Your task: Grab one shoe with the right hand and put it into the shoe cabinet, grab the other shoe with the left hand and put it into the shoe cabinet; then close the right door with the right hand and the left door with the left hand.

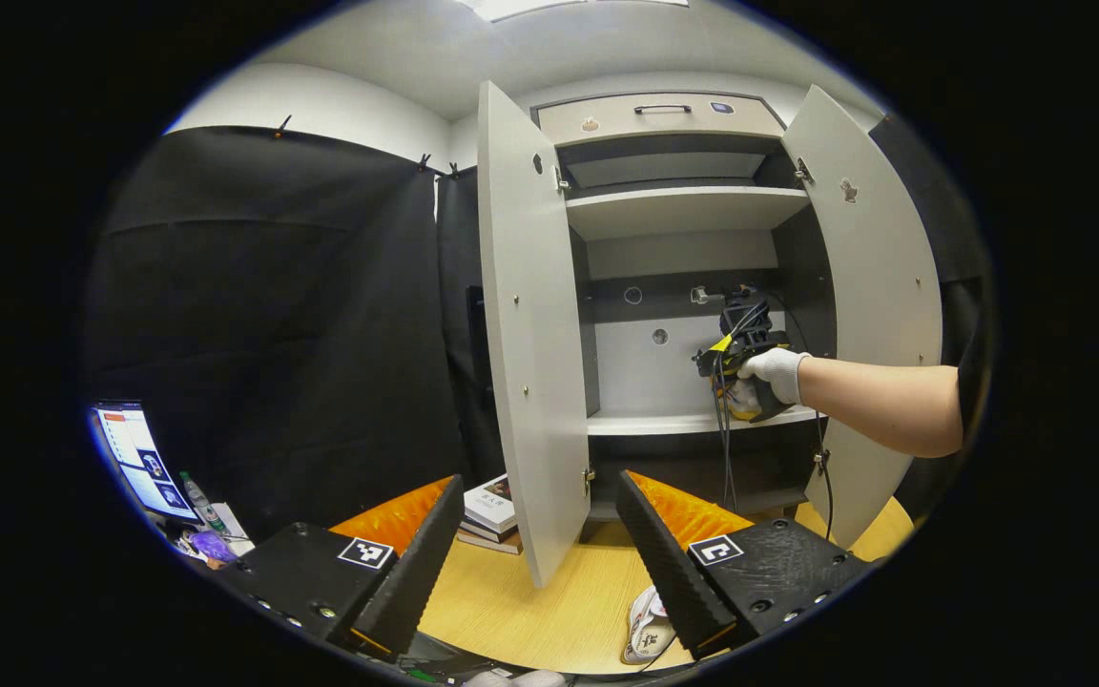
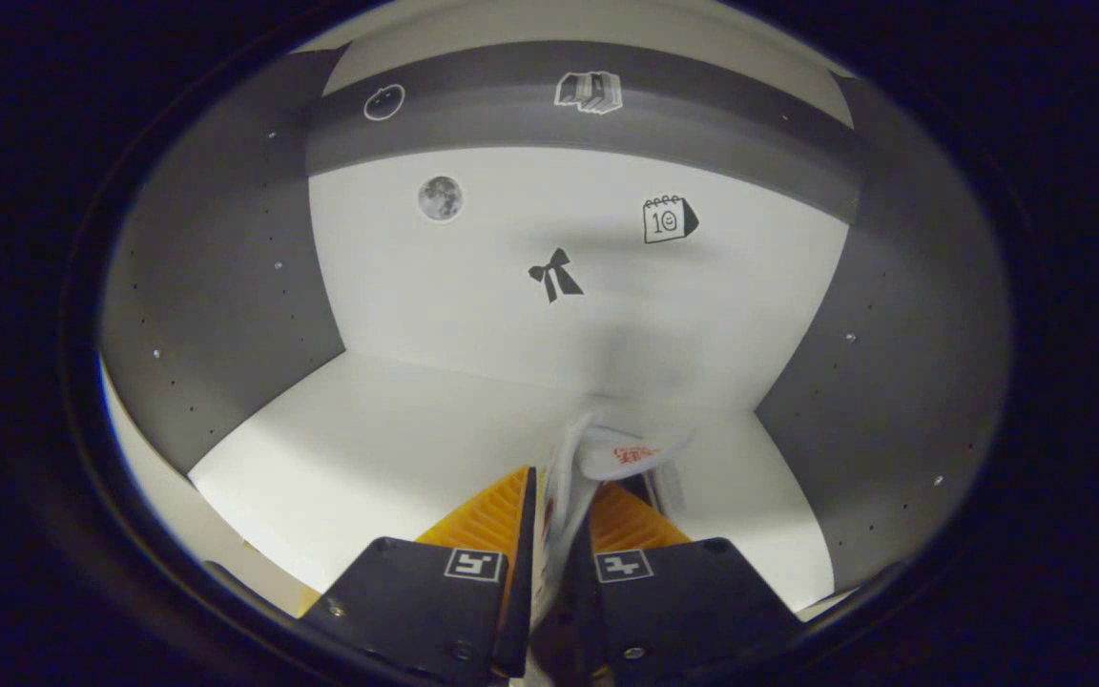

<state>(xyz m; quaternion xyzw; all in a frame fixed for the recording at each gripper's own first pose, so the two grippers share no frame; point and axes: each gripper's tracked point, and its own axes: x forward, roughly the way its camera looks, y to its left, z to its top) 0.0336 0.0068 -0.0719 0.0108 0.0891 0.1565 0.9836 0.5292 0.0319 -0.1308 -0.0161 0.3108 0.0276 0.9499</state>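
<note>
1. In the right gripper view, the right gripper [image 2: 557,520] at bottom centre pinches a white shoe [image 2: 597,468] between both fingers, over the shelf [image 2: 368,429] inside the shoe cabinet [image 1: 683,205]
2. In the left gripper view, the left gripper [image 1: 540,534] is spread wide; the other shoe [image 1: 647,625] lies on the table [image 1: 549,611] at bottom centre
3. Left door [image 1: 526,334] and right door [image 1: 879,286] stand open

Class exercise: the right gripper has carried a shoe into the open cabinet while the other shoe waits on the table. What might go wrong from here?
1. The right gripper pinches only a thin edge of the shoe above the shelf; releasing here may let it tip.
2. The second shoe lies near the table's front edge; the open left gripper could nudge it off.
</note>
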